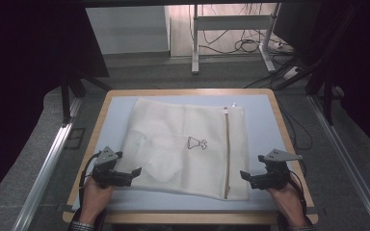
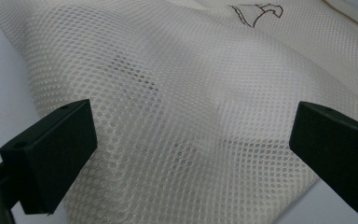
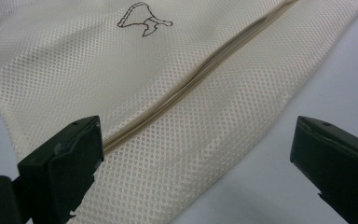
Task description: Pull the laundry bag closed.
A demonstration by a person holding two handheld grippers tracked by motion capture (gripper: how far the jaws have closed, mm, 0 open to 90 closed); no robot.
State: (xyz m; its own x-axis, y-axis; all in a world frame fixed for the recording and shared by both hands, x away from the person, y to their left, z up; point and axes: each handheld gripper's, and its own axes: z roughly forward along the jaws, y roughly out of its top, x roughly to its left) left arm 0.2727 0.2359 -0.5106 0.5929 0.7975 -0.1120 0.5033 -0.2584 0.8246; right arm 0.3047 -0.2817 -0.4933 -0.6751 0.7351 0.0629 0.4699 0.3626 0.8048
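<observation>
A cream mesh laundry bag [image 1: 188, 147] lies flat on the pale blue mat [image 1: 260, 120], with a small dress outline printed at its middle and a beige zipper [image 1: 227, 154] running down its right side. My left gripper [image 1: 136, 172] is open at the bag's near left corner, its jaws spread over the mesh [image 2: 191, 135]. My right gripper [image 1: 244, 175] is open at the bag's near right corner. Between its jaws I see the zipper [image 3: 182, 93] and the bag's edge on the mat [image 3: 279, 154]. Something pale shows faintly inside the bag.
The mat covers a wooden table [image 1: 289, 130] with rounded corners. Metal rails [image 1: 48, 163] run along both sides on the grey floor. Behind the table stand a desk frame [image 1: 195, 43] and loose cables [image 1: 250, 45].
</observation>
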